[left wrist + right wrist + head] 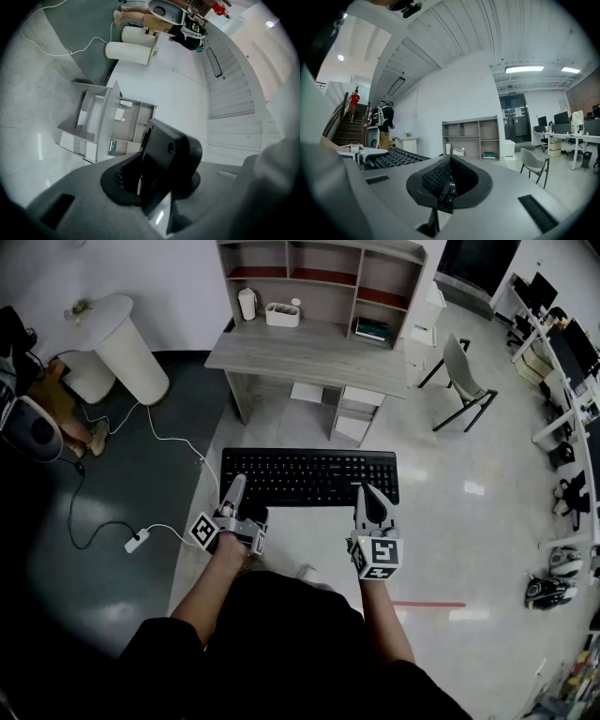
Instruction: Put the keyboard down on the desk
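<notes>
Pinching the near edge of the keyboard [309, 476] tight in both the left gripper [234, 484] and the right gripper [367, 495], holding it up over the floor, well short of the desk [309, 357], not yet put down.

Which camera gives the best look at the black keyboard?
The head view: the whole keyboard shows from above. The left gripper view shows only its clamped end; the right gripper view, some keys and a pinched edge.
</notes>
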`<state>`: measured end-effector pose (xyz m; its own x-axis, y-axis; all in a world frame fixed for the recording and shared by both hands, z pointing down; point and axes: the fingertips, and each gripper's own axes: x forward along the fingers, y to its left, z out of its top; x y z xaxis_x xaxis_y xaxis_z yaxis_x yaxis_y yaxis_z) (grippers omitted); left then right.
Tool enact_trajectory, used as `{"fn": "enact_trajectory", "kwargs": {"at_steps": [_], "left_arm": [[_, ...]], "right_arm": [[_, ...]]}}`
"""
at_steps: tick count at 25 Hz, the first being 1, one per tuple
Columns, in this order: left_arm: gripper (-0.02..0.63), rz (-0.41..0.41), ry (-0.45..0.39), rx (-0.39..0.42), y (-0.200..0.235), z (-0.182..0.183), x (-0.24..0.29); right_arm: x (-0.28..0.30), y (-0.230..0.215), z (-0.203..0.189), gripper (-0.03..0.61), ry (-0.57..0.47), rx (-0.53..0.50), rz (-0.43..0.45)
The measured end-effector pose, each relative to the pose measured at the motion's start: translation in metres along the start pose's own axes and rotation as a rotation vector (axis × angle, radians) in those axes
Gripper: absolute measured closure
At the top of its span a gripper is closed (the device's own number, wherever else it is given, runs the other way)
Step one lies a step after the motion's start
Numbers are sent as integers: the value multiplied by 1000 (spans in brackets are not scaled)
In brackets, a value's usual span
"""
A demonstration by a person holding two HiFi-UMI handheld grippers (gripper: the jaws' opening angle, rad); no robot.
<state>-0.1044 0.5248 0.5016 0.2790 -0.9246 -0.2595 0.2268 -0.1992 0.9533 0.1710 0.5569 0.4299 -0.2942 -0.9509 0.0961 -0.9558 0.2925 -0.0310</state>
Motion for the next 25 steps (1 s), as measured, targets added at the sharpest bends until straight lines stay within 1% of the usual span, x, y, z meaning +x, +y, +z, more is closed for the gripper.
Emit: {"fn": "enact_trajectory", "kwargs": {"at_steps": [3,5,7,12,15,18,25], "left_arm": [[517,11,-12,9,0,-1,-10],[517,14,-17,12,0,-3,-11],[517,8,-17,18,-1,-5,-10],[517,-5,-41,9,0,2,-1],[517,-3,-53,-5,5,11,12],[517,0,-46,-15,14,18,31],[517,-3,-6,-27,40,46,98]], "right_arm": [[-9,-1,-22,566,10,11,-7],[-14,-2,-19,566,-24,51,4],[-17,-3,-15,566,-48,68,15],[-8,-7,-20,565,-36,59,21],[2,-6,-22,566,-23,45,12],[17,-11,-26,566,-2,14,-10],[86,-26,-34,566,66,-20,-37]]}}
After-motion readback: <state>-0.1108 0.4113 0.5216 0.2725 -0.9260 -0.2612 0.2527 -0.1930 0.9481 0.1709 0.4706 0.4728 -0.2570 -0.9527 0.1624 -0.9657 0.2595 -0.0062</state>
